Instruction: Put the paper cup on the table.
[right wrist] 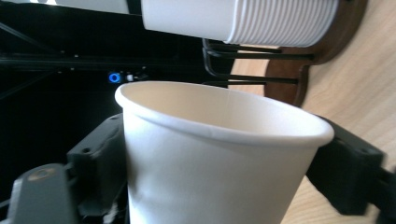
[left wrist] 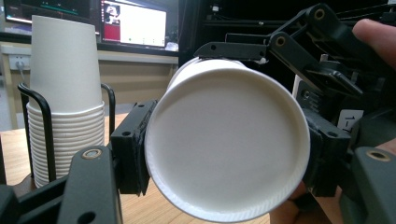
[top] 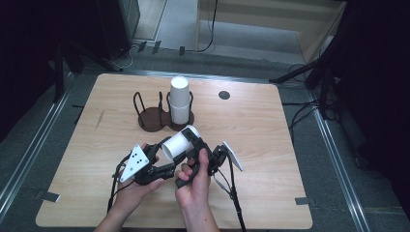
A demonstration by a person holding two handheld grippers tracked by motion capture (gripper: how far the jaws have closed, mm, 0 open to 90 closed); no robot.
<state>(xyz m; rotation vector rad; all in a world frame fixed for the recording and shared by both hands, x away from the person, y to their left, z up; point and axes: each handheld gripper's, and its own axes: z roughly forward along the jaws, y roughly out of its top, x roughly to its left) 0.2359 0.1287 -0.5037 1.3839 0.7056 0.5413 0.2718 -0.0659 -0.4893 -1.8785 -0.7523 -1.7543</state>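
1. Wooden table [top: 251, 159] carried a dark wire rack [top: 151, 110] toward twelve o'clock, its right bay holding a stack of white cups [top: 179, 99].
2. Left gripper [top: 162, 157], at about seven o'clock from the rack, had its jaws clamped on the base end of a single paper cup [top: 179, 143] lying tilted above the table.
3. Right gripper [top: 193, 145], just beside it, stood with its jaws on either side of that cup's wall near the rim, pads touching it.

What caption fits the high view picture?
Two hand-held grippers hold one white paper cup sideways above a wooden table.
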